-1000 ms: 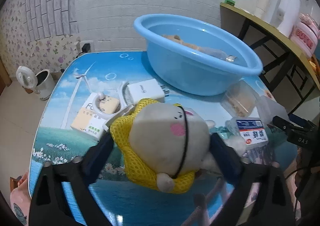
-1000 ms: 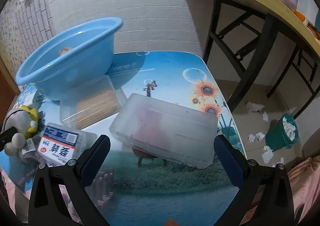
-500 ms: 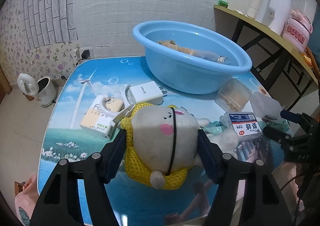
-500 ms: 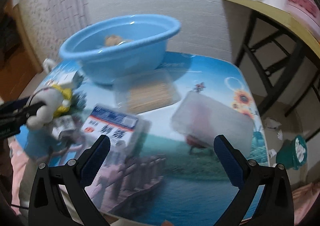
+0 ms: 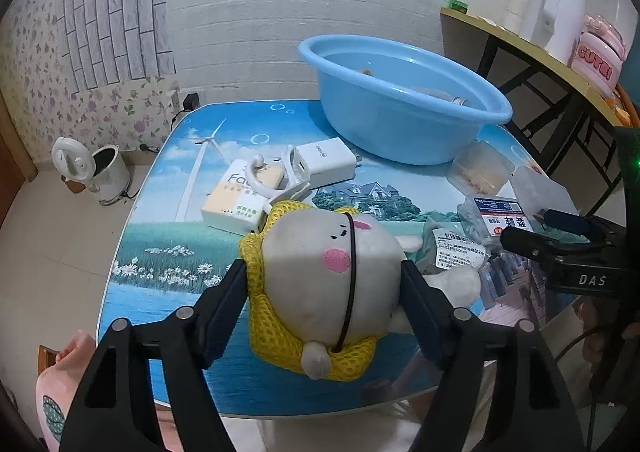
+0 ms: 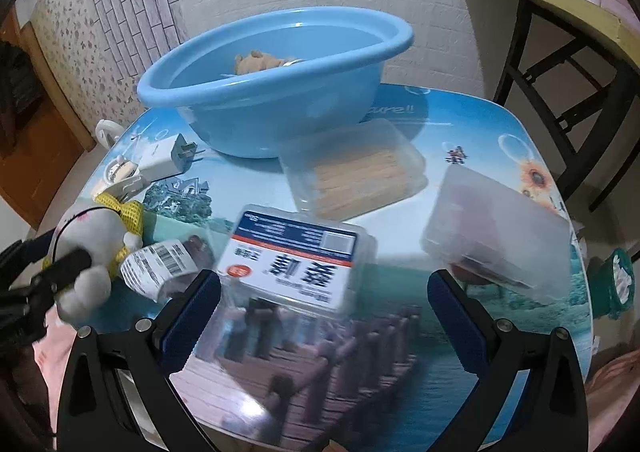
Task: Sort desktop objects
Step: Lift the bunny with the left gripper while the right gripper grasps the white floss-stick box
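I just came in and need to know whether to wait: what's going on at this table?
A person is sorting desk clutter with a handheld tool in each hand. The left tool has the plush toy in its yellow mesh between its pads, which touch its sides though the jaws are opening. The right tool is open and empty over the labelled clear box. The blue basin already holds a small brown toy; the charger and other boxes are still on the table.

table [image 6: 472, 120] printed landscape top | on it: blue basin [image 6: 280, 108], charger [image 5: 326, 162], three clear boxes [image 6: 356, 172]
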The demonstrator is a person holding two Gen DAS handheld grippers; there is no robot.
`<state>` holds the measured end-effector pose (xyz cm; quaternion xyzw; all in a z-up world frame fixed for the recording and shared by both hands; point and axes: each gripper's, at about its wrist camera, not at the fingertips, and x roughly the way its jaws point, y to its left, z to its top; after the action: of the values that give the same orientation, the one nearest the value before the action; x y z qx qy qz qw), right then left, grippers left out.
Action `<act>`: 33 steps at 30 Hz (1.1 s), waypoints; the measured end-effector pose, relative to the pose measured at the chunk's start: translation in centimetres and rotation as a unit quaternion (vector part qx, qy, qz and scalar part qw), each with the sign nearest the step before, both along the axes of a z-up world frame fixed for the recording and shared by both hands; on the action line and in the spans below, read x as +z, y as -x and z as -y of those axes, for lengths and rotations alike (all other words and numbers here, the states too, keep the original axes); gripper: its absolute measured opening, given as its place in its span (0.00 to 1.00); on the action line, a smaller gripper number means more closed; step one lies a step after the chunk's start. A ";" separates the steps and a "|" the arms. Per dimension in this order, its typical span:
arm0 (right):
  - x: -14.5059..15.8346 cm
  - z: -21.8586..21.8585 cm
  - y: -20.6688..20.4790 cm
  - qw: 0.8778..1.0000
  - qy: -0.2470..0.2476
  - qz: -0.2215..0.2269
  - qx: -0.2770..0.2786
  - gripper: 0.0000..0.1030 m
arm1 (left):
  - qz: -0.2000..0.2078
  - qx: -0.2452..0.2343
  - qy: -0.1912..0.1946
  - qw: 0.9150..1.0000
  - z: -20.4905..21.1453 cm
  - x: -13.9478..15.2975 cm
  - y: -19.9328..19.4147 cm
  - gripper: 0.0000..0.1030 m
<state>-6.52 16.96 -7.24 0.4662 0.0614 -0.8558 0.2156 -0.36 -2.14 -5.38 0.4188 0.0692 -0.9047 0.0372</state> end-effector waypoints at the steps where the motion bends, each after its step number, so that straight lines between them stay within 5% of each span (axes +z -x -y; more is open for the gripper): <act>1: 0.0 0.2 0.0 1.000 0.002 0.002 -0.001 0.99 | 0.000 0.001 0.000 1.000 0.0 0.0 0.0 0.77; 12: -0.7 1.9 0.6 0.999 -0.011 0.015 -0.027 0.99 | 0.010 -0.005 -0.015 1.000 -0.2 -1.7 0.5 0.91; 23: -1.2 3.0 1.1 0.999 -0.033 0.007 -0.037 0.99 | 0.017 -0.006 -0.035 0.999 -0.7 -2.6 1.3 0.92; 26: -1.2 2.7 1.1 0.999 -0.033 0.006 -0.036 0.93 | 0.015 -0.019 -0.050 0.998 -0.7 -2.5 1.2 0.72; 28: -0.9 2.6 0.9 0.999 -0.027 0.004 -0.021 0.81 | 0.018 -0.020 -0.060 0.998 -0.7 -2.5 1.2 0.70; 33: -0.7 1.9 0.5 1.000 -0.030 0.003 -0.009 0.81 | 0.017 -0.017 -0.051 0.998 -0.7 -2.1 0.8 0.69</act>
<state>-7.05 15.02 -7.94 0.4758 0.0821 -0.8540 0.1938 -1.15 -1.42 -7.46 0.4367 0.1069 -0.8932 0.0015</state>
